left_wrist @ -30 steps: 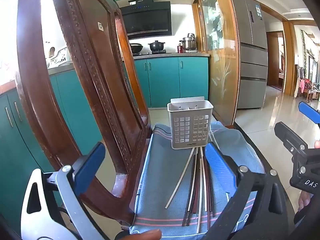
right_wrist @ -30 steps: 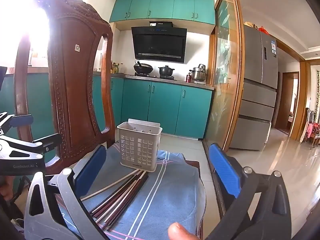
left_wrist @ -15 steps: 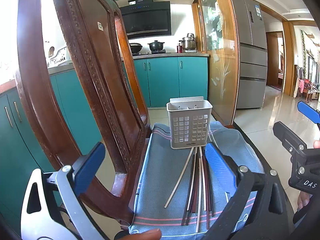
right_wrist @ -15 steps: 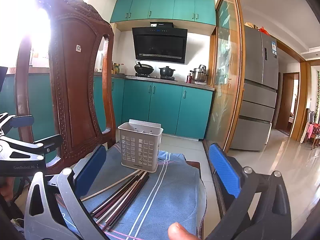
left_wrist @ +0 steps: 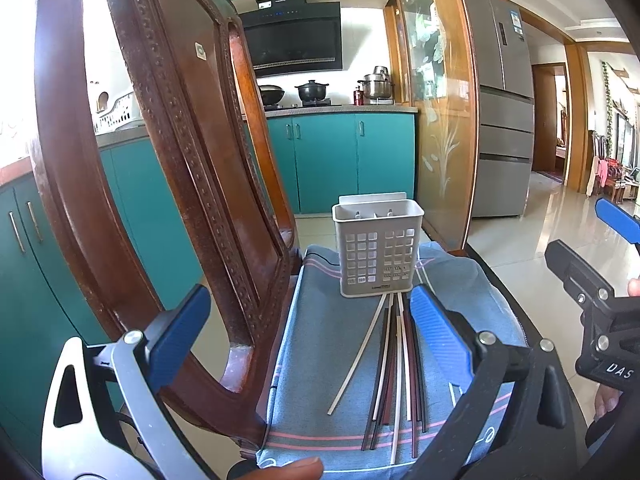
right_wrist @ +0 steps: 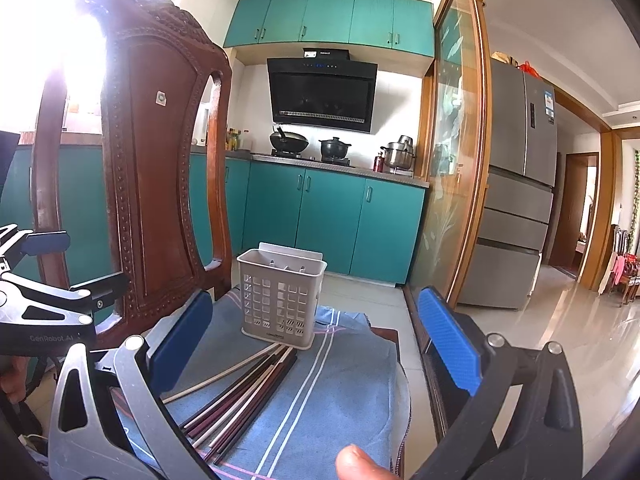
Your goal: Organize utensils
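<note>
A carved wooden chair [left_wrist: 168, 184] crowds the left edge, while tiled floor lies open to the right. A blue striped cloth [right_wrist: 320, 392] covers the seat. On it stands a slotted plastic basket [left_wrist: 378, 256], upright, with thin chopsticks [left_wrist: 394, 364] fanned just before it. The left gripper [left_wrist: 308, 336] and right gripper [right_wrist: 320, 340] gape wide, holding nothing; their bases are cut off.

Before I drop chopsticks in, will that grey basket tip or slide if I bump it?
Probably both. The basket looks like thin perforated plastic and seems empty, so it is likely light. It stands taller than its base is deep, on a soft blue cloth, so a knock near the rim could tip it. The chopsticks lie loose beside it.
</note>
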